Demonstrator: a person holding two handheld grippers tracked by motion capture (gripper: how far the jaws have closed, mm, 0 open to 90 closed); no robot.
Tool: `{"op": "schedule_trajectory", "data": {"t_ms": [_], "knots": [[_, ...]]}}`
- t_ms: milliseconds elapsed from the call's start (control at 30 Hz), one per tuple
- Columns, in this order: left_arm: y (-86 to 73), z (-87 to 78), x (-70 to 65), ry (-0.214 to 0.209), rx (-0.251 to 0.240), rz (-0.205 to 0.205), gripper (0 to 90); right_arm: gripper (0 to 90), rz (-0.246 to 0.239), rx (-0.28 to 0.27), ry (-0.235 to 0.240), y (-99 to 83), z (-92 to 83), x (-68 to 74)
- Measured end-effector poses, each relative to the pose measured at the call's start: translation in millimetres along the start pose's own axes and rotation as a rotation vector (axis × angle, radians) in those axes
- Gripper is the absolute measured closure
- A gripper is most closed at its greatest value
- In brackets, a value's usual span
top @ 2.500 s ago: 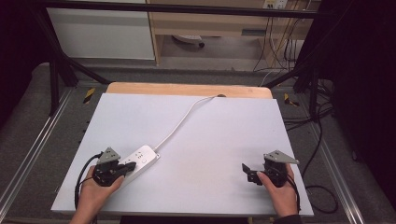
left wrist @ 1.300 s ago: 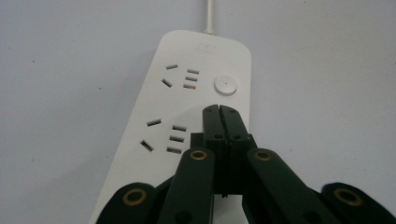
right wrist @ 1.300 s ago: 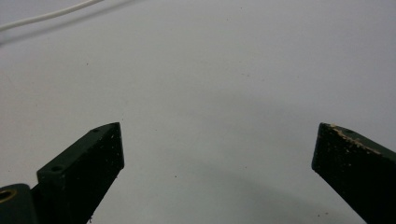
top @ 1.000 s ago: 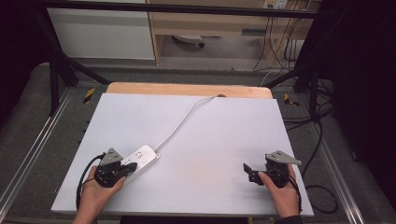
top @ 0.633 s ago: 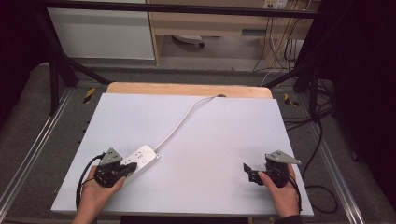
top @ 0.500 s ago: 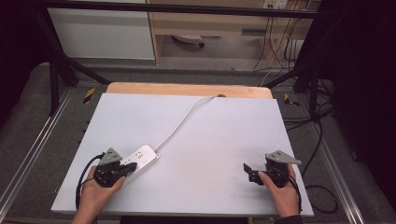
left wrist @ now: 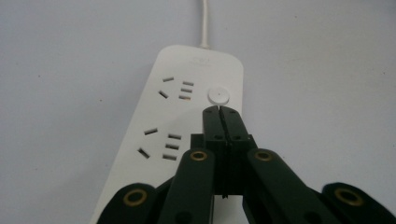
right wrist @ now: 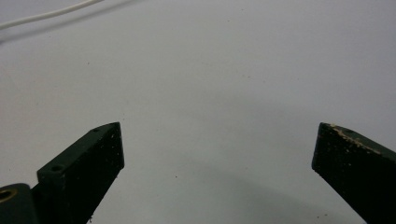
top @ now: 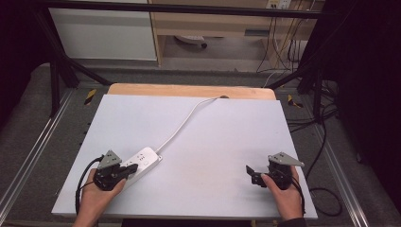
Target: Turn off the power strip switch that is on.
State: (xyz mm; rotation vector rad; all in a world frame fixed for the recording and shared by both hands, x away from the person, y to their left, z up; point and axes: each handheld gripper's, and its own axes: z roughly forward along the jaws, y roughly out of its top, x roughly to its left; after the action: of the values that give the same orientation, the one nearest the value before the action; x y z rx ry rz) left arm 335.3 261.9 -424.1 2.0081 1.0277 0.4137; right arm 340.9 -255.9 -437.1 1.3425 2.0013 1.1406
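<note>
A white plastic power strip [top: 142,161] lies at a slant on the near-left part of the pale grey tabletop [top: 213,137]. Its white cable [top: 182,125] runs from its far end up and to the right, to the far edge of the table where a strip of light wood [top: 189,90] shows.

The left gripper [top: 128,169], held in the person's left hand [top: 94,201], rests over the near end of the strip. In the left gripper view its two black jaws are pressed together with nothing between them, and their joined tips [left wrist: 221,112] sit just on the near side of the strip's round white button [left wrist: 218,95]. Whether the tips touch the casing cannot be told. Two groups of socket slots [left wrist: 175,88] lie to the left of the jaws on the strip's upper face.

The right gripper [top: 253,174], held in the person's right hand [top: 286,196], sits at the near-right part of the tabletop, well apart from the strip. In the right gripper view its jaws are spread wide, with bare tabletop between the fingertips [right wrist: 105,144]; the right-hand one has pale scuffs along its top edge. A stretch of the cable crosses that view's far-left corner.

A grey three-cornered plate [top: 285,159] tops the right gripper, and a black cable [top: 85,177] loops from the left one.
</note>
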Motion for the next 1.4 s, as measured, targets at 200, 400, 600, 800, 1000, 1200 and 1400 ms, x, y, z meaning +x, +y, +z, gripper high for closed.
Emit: {"op": "schedule_trajectory", "data": {"t_ms": [200, 400, 600, 800, 1000, 1200, 1400], "knots": [[-1.1, 1.2, 1.1, -0.017, -0.013, -0.004, 90.0, 3.2, 0.000, 0.000, 0.001, 0.3, 0.3, 0.3], [0.4, 0.8, -1.2, -0.025, -0.042, 0.005, 87.1, 3.1, -0.001, 0.003, 0.001, 0.1, 0.6, 0.3], [0.7, 1.4, -0.6, -0.022, -0.055, -0.007, 76.8, 3.1, 0.002, 0.007, 0.004, 0.0, 1.0, 0.9], [1.9, 0.2, 2.5, -0.010, -0.091, -0.051, 53.0, 3.1, 0.006, 0.006, 0.004, -0.2, 1.3, 0.7], [3.5, -0.9, 3.4, 0.009, -0.091, -0.122, 25.5, 3.1, 0.000, 0.009, 0.004, -0.7, 2.5, -0.2], [5.1, -2.2, 2.4, 0.023, -0.104, -0.120, 11.2, 3.1, 0.005, 0.008, 0.007, -0.4, 0.6, 1.1], [5.5, -4.5, 5.0, 0.004, -0.131, -0.130, 8.3, 3.1, -0.001, 0.009, 0.004, -0.5, 1.7, 0.5]]}}
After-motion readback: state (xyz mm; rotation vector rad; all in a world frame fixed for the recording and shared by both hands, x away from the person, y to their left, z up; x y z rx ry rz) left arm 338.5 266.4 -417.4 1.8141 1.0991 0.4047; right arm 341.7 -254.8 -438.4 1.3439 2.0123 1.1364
